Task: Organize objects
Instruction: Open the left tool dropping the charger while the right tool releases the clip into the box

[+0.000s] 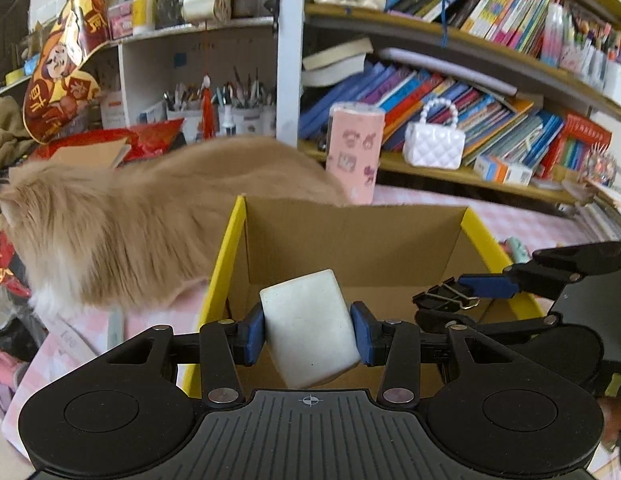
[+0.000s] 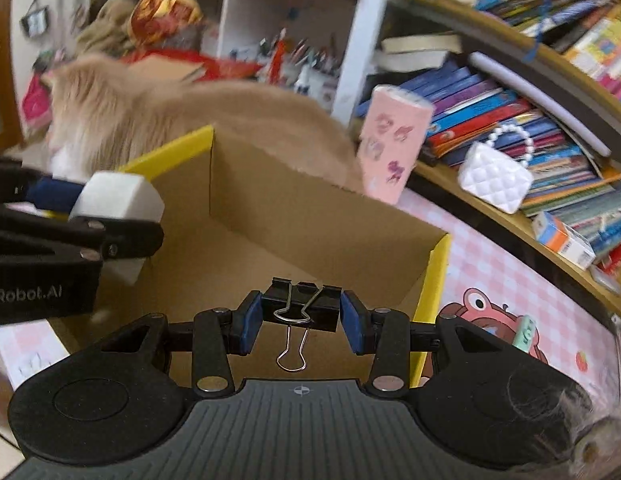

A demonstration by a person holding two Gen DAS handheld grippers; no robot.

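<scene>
Two things are in hand right now, one per tool, and both are hovering over the open cardboard box [image 1: 350, 240] with the yellow outside. Our left tool [image 1: 308, 330] is clamped on a white block [image 1: 308, 328], looks like a foam sponge or eraser, held tilted between the blue pads. Our right tool [image 2: 296, 314] is clamped on a black binder clip [image 2: 300, 300], pads on its two ends, with one wire handle dangling down. From the left wrist view we can see the right tool [image 1: 450, 300] sitting just beside ours, over the right part of the box.

Box looks empty inside as far as we can see, so plenty of room. For doing this well, we'd say: get each item well inside the walls before letting go, lower rather than drop from up high, and keep the two tools from bumping since they're close together. The block is cocked in the grip, so it'll probably tumble a bit on release, no big deal. Maybe drop them at opposite ends.

Biggest wildcard is the fluffy ginger cat [image 1: 130, 220] parked right against the far-left side of the box on the pink checked desk [image 2: 490, 264]. Slow moves near it, nothing sudden.
</scene>
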